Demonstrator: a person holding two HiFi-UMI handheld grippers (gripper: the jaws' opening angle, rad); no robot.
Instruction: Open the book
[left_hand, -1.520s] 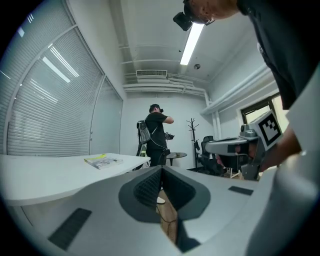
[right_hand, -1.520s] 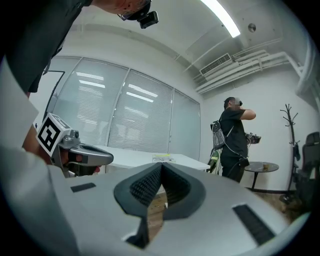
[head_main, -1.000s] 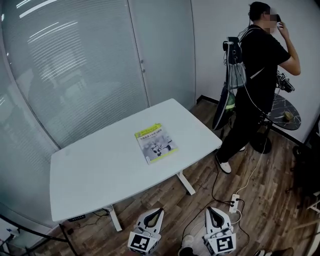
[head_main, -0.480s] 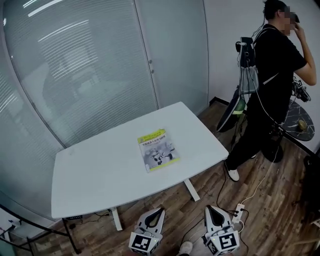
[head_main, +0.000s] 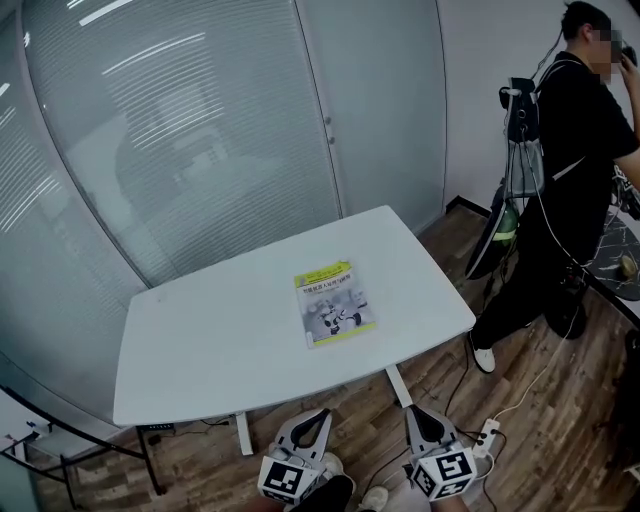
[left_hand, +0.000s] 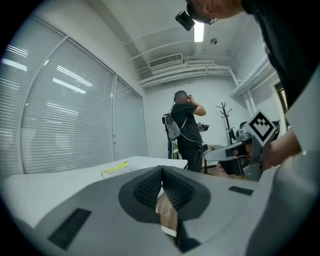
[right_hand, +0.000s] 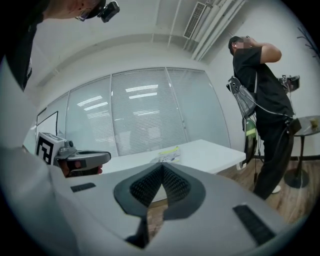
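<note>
Down low, the left gripper (head_main: 318, 418) and right gripper (head_main: 412, 416) each keep ribbed black pads pressed together on nothing. Both hover over the plank wood floor (head_main: 520, 400), short of the table (head_main: 200, 360). Well apart from them, the thin glossy book (head_main: 335, 304) lies flat and shut on that smooth white, round-cornered top.

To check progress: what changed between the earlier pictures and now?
Only the view shifted: the white rectangular table, the yellow-edged paperback book and the person in black now appear further right. Nothing was taken or released. The left claw and the right claw stay shut and empty; the book stays closed.
</note>
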